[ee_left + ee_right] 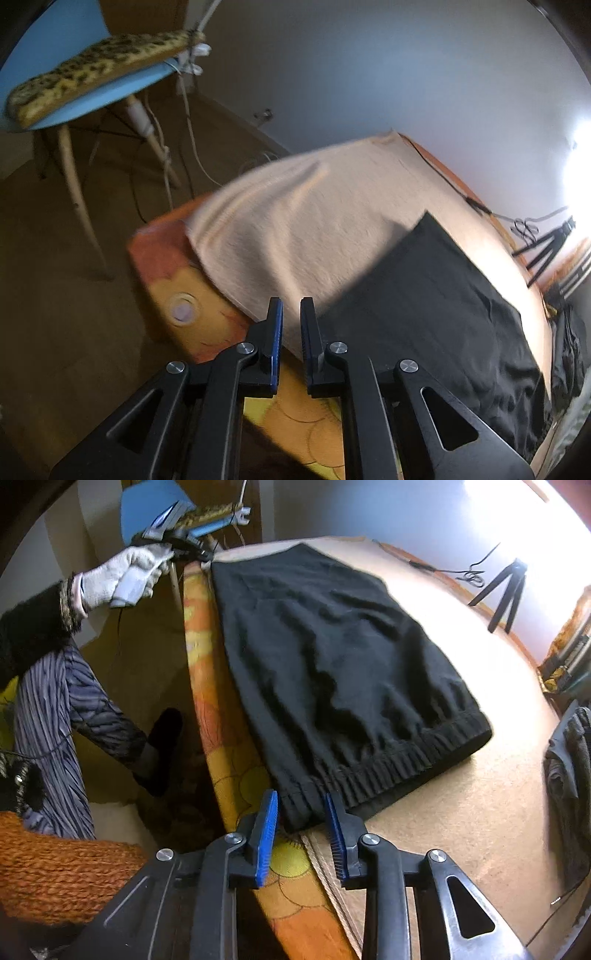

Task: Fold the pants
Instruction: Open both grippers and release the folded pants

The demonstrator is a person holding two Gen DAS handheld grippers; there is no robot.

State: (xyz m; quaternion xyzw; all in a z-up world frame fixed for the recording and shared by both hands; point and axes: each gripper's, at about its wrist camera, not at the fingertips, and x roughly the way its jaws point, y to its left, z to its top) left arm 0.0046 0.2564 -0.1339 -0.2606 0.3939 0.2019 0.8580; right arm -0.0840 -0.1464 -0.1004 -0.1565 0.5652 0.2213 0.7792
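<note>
Pants (332,664): black, already folded, flat on bed's beige cover (314,206), centre frame.
Right claw (301,827): released, straddling waistband corner.
Left claw (291,332): released, empty.
Tip: pinch both layers squarely.

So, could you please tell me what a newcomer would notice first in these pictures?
The black pants dominate, lying folded on the beige blanket near the bed's orange patterned edge. The right claw stands open at the waistband corner. Farther back, a gloved hand holds the left claw beyond the pants' far end.
</note>
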